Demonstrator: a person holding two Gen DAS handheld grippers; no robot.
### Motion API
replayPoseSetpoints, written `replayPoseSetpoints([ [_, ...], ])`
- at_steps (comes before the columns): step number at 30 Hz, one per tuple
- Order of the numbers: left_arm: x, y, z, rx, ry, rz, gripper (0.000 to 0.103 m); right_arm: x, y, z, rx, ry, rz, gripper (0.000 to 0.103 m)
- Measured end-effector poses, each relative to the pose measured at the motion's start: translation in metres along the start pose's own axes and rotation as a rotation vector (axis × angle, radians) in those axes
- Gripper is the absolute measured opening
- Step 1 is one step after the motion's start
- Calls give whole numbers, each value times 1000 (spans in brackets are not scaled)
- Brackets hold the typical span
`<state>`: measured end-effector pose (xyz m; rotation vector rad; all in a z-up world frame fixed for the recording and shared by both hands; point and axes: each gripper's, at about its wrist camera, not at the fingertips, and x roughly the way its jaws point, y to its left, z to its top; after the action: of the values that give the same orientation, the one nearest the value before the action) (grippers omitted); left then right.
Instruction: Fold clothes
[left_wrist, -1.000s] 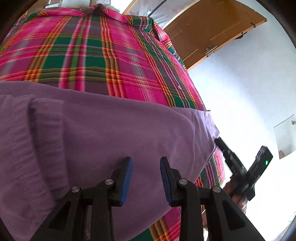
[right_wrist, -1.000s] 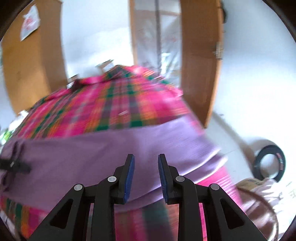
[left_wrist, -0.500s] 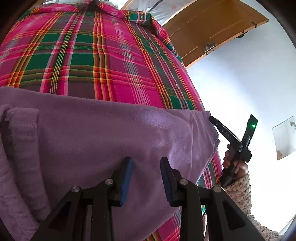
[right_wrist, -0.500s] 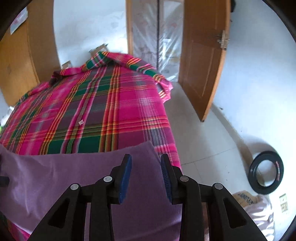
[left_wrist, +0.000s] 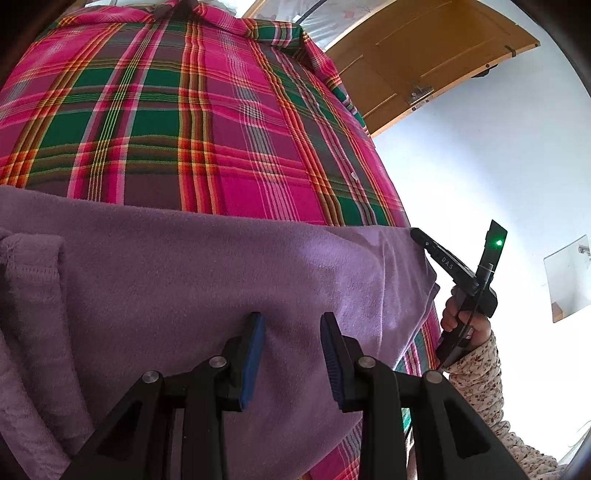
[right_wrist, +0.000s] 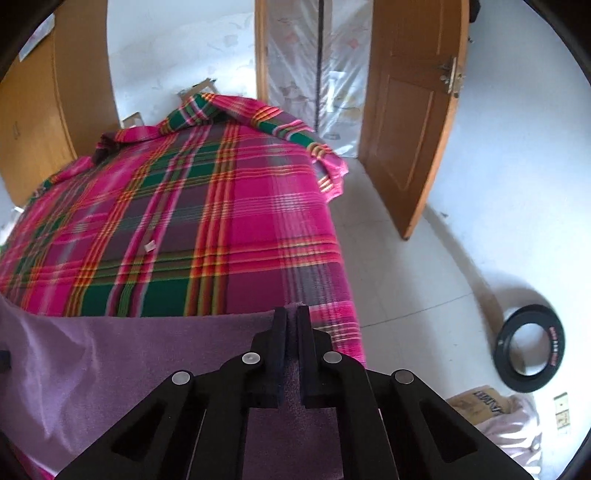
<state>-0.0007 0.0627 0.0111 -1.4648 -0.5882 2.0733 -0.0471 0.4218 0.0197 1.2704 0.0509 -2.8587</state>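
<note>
Tongs on the right (right_wrist: 291, 325) have just clamped the purple garment's (left_wrist: 221, 280) far-right corner, where half a second ago they stood parted above it; a fold can likely begin. Left tongs (left_wrist: 291, 332) hover parted over its near middle, gripping nothing. Garment lies across the bed's (left_wrist: 221, 129) near end, long axis left to right.

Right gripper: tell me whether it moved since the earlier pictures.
Yes. The right gripper moved to the purple garment's corner and shut on it, judged against the plaid bedspread.
</note>
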Motion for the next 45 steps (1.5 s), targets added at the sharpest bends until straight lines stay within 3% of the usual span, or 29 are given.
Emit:
replayPoseSetpoints([
  [7,0,0,-1,-3,0,-1,32,-1,-2,1,15,0,-90,5],
  [14,0,-1,-4,-7,-10,-1,32,-5,-7,3,40,9,-58,6],
  [22,2,-2,-5,-11,-12,1,32,-33,-33,-9,153,-13,31,25],
  [29,3,-3,-3,-15,-3,2,32,-58,-55,-28,242,-51,11,26],
  [36,2,-4,-5,-17,-3,4,32,-50,-57,-52,274,24,52,26],
  [42,1,-4,-8,-21,0,3,32,-48,-58,-59,312,22,74,26],
  [44,0,-5,-8,-20,1,5,32,-50,-56,-58,306,8,72,9],
  [45,0,-5,-8,-20,1,5,32,-52,-55,-58,302,0,70,9],
])
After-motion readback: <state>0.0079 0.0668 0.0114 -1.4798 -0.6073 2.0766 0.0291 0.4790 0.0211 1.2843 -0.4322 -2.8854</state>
